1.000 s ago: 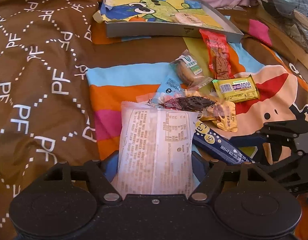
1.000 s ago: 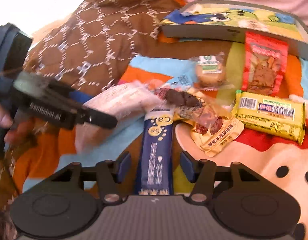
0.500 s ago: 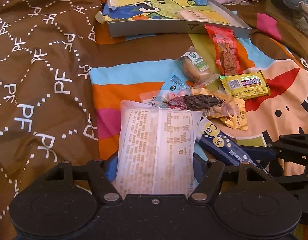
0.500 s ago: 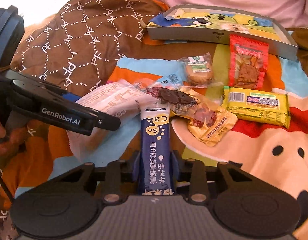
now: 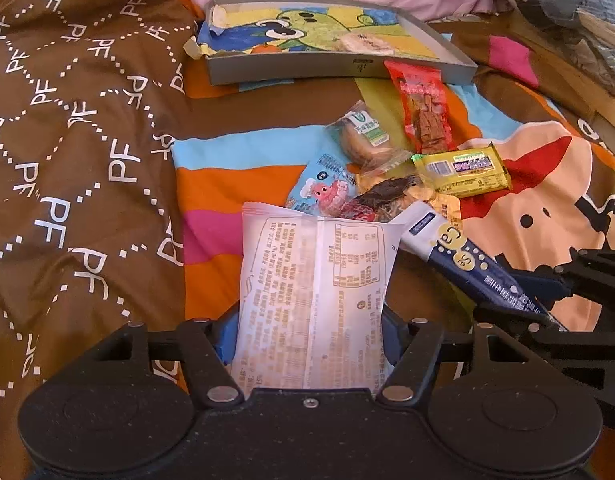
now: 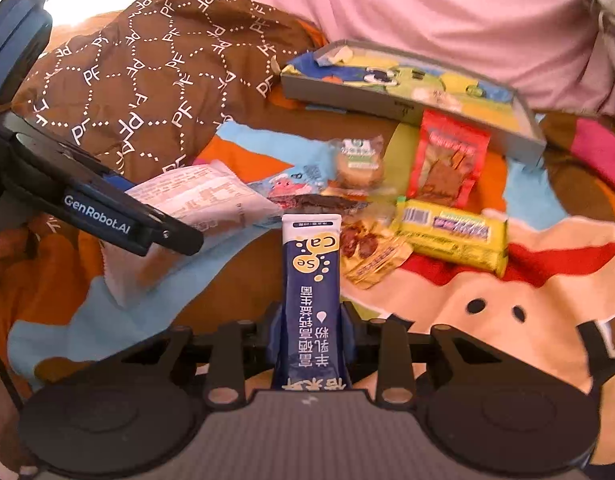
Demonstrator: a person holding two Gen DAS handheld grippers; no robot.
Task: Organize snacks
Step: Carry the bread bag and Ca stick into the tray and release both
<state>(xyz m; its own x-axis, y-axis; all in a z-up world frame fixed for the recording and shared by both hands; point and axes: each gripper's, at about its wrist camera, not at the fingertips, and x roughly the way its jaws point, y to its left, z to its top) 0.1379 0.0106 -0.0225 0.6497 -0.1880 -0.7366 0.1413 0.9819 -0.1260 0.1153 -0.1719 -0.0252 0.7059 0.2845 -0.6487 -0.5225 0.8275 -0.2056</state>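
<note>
Left wrist: your left gripper (image 5: pixel 309 336) clamps the white packet (image 5: pixel 313 284); the right gripper (image 6: pixel 309 344) grips the blue stick (image 6: pixel 310 292). Both hang near the pile, the tray (image 5: pixel 339 70) beyond. Limp packets may snag the pile.

Left black hand-held gripper (image 5: pixel 309 336): blue finger pads (image 5: pixel 224 334), two round speckled discs, silver pivot screws, white "GenRobot.AI" lettering seen on its side. Right black hand-held gripper (image 6: pixel 310 344): same linkage, grey ribbed centre plate.
</note>
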